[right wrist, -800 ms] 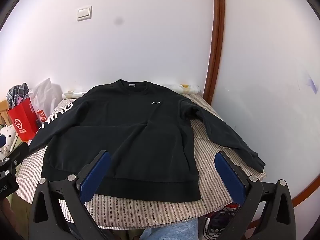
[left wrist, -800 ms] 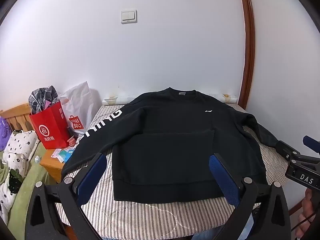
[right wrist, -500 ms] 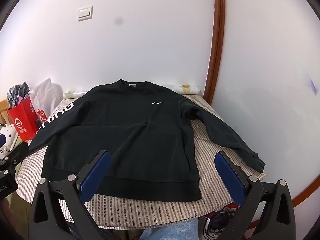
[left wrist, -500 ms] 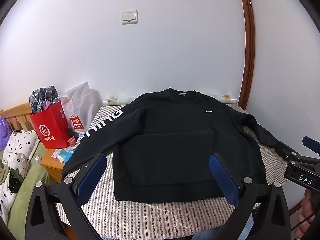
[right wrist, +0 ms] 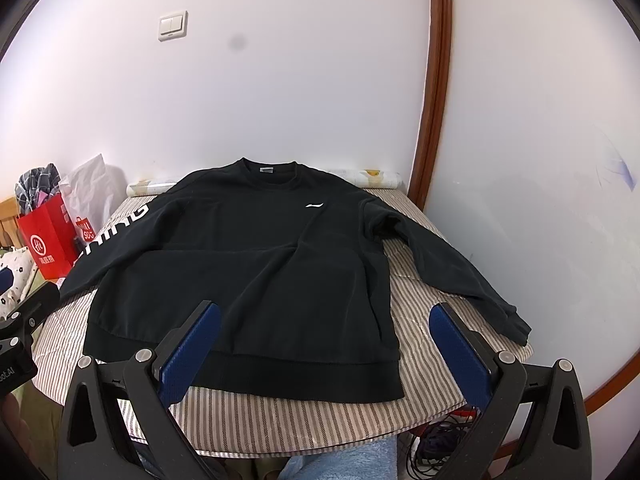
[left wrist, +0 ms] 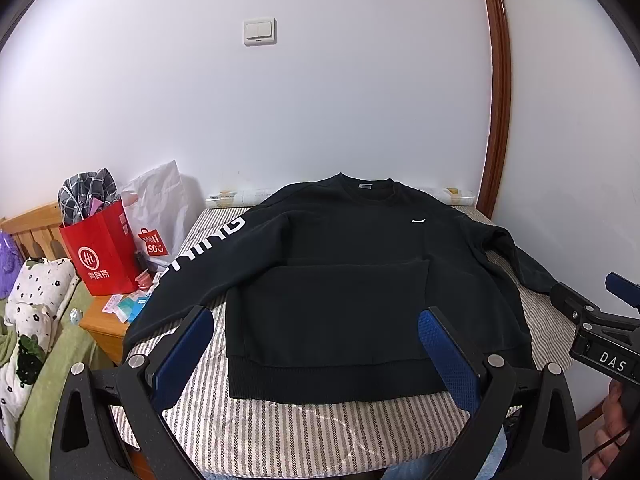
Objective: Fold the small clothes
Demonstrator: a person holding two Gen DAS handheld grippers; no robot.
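Observation:
A black sweatshirt (left wrist: 344, 280) lies flat, front up, on a striped table (left wrist: 304, 428), collar at the far side, both sleeves spread out. It also shows in the right wrist view (right wrist: 248, 276). Its left sleeve (left wrist: 200, 256) carries white letters; its right sleeve (right wrist: 452, 272) runs to the table's right edge. My left gripper (left wrist: 314, 320) is open and empty, held above the hem. My right gripper (right wrist: 326, 316) is open and empty, above the hem's right part. The right gripper also shows at the right edge of the left wrist view (left wrist: 592, 320).
A red paper bag (left wrist: 100, 252) and a white bag (left wrist: 160, 216) stand on a wooden nightstand (left wrist: 104, 324) left of the table. A bed with floral bedding (left wrist: 28, 320) lies further left. White walls close the back and right. Cables (right wrist: 436, 448) lie under the table.

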